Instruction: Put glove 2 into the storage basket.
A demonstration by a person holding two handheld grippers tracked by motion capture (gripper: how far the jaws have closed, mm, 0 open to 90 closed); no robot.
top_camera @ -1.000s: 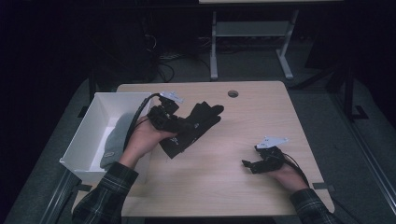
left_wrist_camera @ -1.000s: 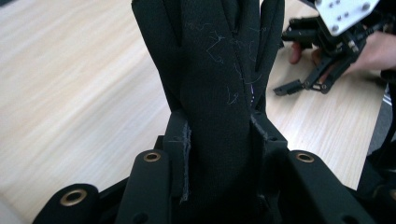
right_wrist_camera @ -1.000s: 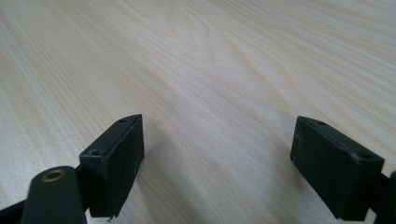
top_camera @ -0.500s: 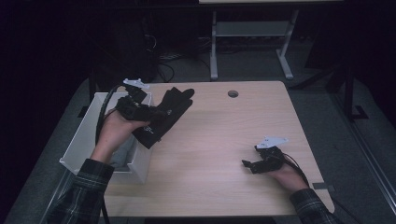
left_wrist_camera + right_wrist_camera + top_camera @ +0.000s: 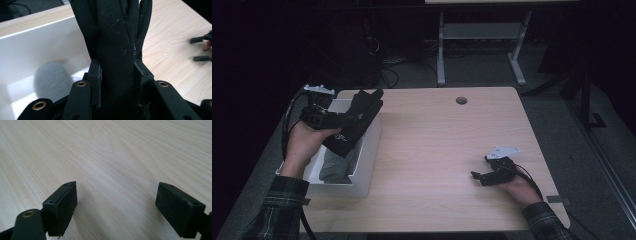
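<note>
One black glove in left tool; one grey item, perhaps glove, in bin.

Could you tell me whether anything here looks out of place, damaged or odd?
Nothing serious stands out. The black glove clamped in the left gripper carries pale lint and loose threads. It hangs over the white bin, where a grey item lies. The right gripper rests open on the table.

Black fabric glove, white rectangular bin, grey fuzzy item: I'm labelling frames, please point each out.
Black fabric glove (image 5: 354, 122), high view, palm.
White rectangular bin (image 5: 368, 157), high view, right wall.
Grey fuzzy item (image 5: 51, 81), left gripper view, its middle.
</note>
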